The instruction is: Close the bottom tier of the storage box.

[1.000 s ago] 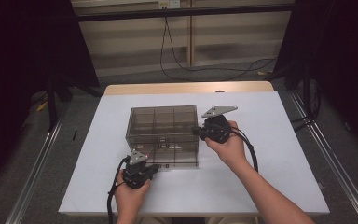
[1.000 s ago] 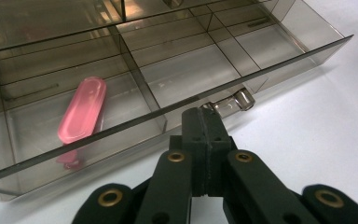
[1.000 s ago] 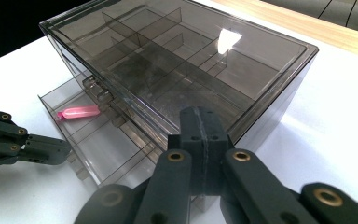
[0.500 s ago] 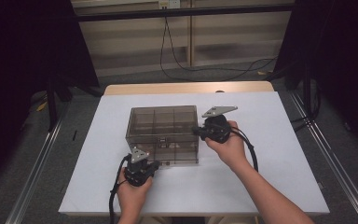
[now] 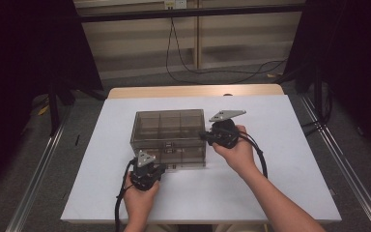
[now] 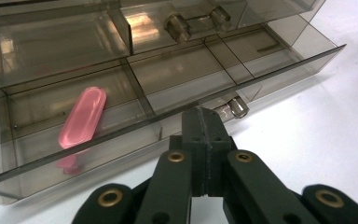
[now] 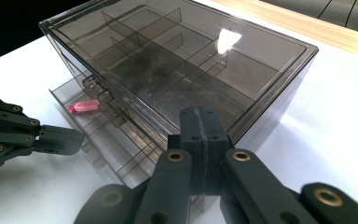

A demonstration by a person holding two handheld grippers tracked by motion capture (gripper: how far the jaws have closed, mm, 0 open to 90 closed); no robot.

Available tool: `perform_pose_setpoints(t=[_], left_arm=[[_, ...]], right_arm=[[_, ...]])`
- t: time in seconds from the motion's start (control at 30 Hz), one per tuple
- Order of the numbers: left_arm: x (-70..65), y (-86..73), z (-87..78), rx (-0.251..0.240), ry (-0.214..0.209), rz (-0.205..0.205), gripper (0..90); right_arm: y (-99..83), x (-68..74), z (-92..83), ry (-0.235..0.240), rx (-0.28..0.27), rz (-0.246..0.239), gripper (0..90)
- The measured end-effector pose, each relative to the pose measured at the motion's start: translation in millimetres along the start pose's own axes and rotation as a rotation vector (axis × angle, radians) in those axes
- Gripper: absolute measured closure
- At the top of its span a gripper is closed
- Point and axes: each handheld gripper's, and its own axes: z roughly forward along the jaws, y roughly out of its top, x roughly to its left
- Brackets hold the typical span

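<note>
- Smoky clear drawer box (image 5: 170,137) sitting mid-worktop (image 5: 290,159), long axis running left-right in the high view; wide bare white surface to its right and near side, less to its left.
- Bottom drawer (image 6: 242,70) pulled out toward the person, front edge proud of the box face; knob (image 6: 237,106) on that front edge.
- Pink capsule-shaped piece (image 6: 82,116) lying flat in an outer compartment of the open drawer, long axis on a diagonal across the compartment, clear of the dividers.
- Left tongs (image 6: 204,122) closed tight, jaws together, nothing gripped; tip just beside the drawer knob, contact unclear.
- Right tongs (image 7: 200,122) closed tight, empty; tip at the box's right wall near its top edge, touching or just short, cannot tell.
- Left tongs (image 5: 147,170) at the box's near-left corner, right tongs (image 5: 207,137) at its right side.
</note>
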Motion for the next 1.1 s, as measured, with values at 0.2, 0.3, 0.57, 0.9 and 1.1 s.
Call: perform_pose_setpoints(t=[0.2, 0.3, 0.57, 0.9, 1.1], left_arm=[[-0.2, 0.5, 1.5, -0.007, 0.005, 0.000, 90.0], [-0.4, 0.9, 2.8, -0.015, 0.011, -0.009, 90.0], [-0.5, 2.9, 5.2, -0.023, 0.027, -0.012, 90.0], [-0.2, 6.1, 7.4, -0.035, 0.034, -0.015, 90.0], [0.0, 6.9, 8.8, -0.039, 0.042, -0.017, 90.0]], right_arm=[[0.1, 0.1, 0.0, -0.001, 0.001, -0.001, 90.0], [0.1, 0.0, 0.0, 0.000, 0.001, -0.001, 90.0], [0.0, -0.2, 0.0, -0.001, 0.000, 0.003, 90.0], [0.0, -0.2, 0.0, -0.001, 0.000, 0.004, 90.0], [0.0, 0.1, 0.1, -0.002, -0.001, 0.002, 90.0]])
